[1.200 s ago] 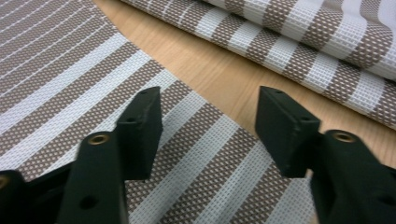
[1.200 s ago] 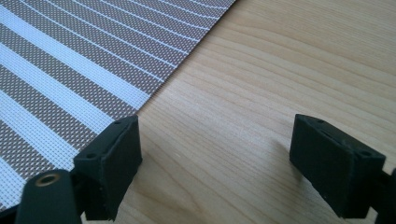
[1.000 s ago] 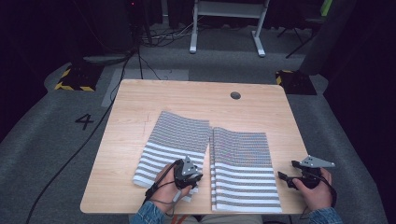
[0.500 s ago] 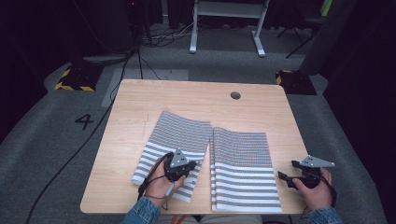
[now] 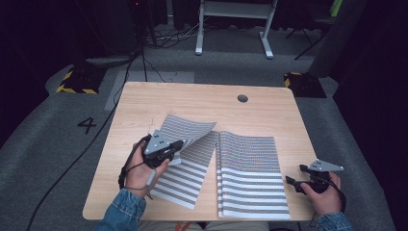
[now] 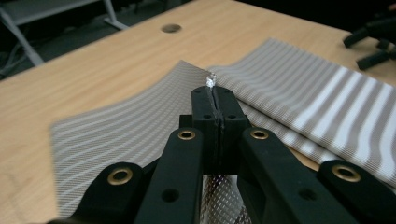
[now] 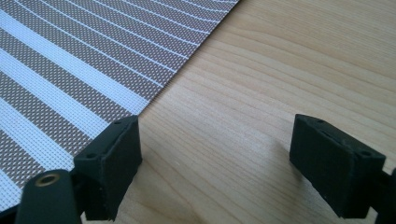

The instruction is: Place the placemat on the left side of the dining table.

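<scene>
The high view looked forward and down from above the person's side, taking in the whole tabletop (image 5: 269, 110) and the floor beyond it. The left gripper view sat low and close behind the left claw (image 6: 215, 93), facing across the striped mat (image 6: 317, 107) toward the tabletop's far edge and its round hole (image 6: 171, 28), which the high view also caught (image 5: 242, 98). The right gripper view hung very near the wood, looking down between its right claw (image 7: 215, 154) at the mat's edge (image 7: 93, 65), shared with the high view (image 5: 250, 173).
</scene>
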